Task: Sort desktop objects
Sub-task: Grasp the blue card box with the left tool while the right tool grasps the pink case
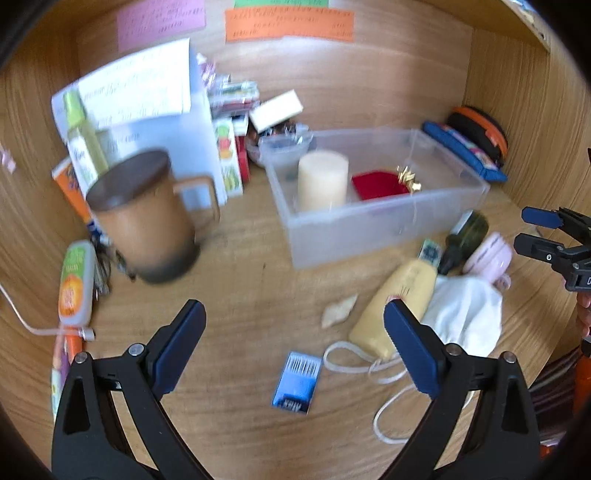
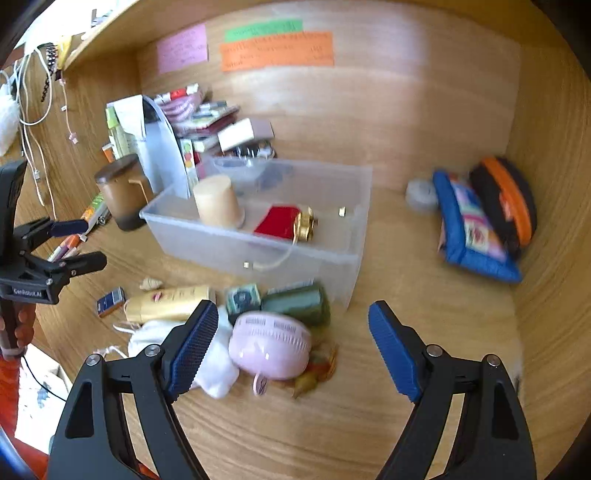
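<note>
Wooden desk (image 1: 240,295) alcove, walls on three sides, sticky notes (image 1: 288,24) on back panel, motion blur throughout.

Nearest: left gripper (image 1: 295,332) jaws spread wide, nothing between them, above bare wood and small blue card (image 1: 295,382). Right gripper (image 2: 291,332) also wide, empty, hovering over pink case (image 2: 269,345).

Loose pile just beyond, all touching or overlapping: white pouch (image 1: 465,314) with trailing cord (image 1: 354,360), yellow bottle (image 1: 395,299), green bottle (image 1: 463,236), small patterned box (image 2: 242,297), orange-yellow scraps (image 2: 317,369) beside pink case. Small tan crumple (image 1: 338,310) apart on bare wood.

Mid: clear bin (image 1: 369,229) holding candle (image 1: 323,181), red pouch (image 1: 378,184), gold bow (image 1: 408,177). Brown mug (image 1: 147,214) with lid to left, orange-green tube (image 1: 75,284) and cable (image 1: 22,317) beside it.

Far: stacked boxes and papers (image 1: 147,96) against back wall, blue pouch (image 2: 469,229) and black-orange case (image 2: 506,199) in right corner.

Risks, judged: snagging cord and dragging pouch plus bottle; round pink case slipping from pads; grabbing two touching items at once; grippers colliding, both near same pile; knocking mug on leftward sweep.

Room: open wood in front and right of bin, toward right corner; left side crowded; bin front wall close behind pile, limits forward approach.
</note>
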Action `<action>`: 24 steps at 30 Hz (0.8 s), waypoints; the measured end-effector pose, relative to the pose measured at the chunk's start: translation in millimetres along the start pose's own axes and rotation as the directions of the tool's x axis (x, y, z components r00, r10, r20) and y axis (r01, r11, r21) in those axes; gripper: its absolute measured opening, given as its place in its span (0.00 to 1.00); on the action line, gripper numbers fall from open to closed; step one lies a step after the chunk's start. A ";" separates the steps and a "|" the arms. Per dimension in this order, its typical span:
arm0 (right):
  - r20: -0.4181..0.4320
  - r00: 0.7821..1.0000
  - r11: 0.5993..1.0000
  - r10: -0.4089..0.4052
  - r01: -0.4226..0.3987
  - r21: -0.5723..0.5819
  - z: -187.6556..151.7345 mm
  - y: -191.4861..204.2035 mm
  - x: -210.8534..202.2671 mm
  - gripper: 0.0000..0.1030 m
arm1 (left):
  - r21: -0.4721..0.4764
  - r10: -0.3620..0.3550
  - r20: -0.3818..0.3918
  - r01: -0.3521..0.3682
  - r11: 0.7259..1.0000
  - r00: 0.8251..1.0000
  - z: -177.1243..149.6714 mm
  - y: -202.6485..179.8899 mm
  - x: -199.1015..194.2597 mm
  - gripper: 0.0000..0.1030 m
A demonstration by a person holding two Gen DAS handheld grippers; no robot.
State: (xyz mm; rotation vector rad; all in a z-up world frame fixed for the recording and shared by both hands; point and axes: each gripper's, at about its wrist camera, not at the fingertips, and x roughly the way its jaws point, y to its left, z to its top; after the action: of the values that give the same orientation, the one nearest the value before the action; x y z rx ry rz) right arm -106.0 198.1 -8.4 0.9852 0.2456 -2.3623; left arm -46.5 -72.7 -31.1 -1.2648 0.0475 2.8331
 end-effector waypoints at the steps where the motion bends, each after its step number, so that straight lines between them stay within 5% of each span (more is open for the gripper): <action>1: -0.007 1.000 1.000 0.006 -0.006 0.010 -4.1 -0.6 2.7 0.79 | -0.006 0.000 -0.009 0.000 1.000 1.000 -4.5 1.6 2.2 0.95; 8: -0.046 0.998 0.997 0.039 -0.036 0.072 -22.8 -2.8 24.5 0.79 | -0.053 -0.009 -0.051 0.007 0.999 0.999 -31.7 10.9 13.5 0.95; 19: -0.068 0.997 0.995 0.031 -0.025 0.094 -29.6 6.8 44.2 0.78 | 0.020 0.031 -0.080 -0.029 0.999 0.996 -51.4 9.4 21.2 0.95; 24: -0.060 0.997 0.992 0.047 -0.040 0.121 -29.0 5.6 45.9 0.74 | 0.017 -0.005 -0.104 0.007 1.000 0.995 -51.5 8.0 28.5 0.78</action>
State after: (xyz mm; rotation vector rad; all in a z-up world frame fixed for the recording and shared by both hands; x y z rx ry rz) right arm -111.7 184.5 -61.0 1.1108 0.1052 -2.3316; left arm -27.6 -82.3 -86.6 -1.4052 0.0709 2.7532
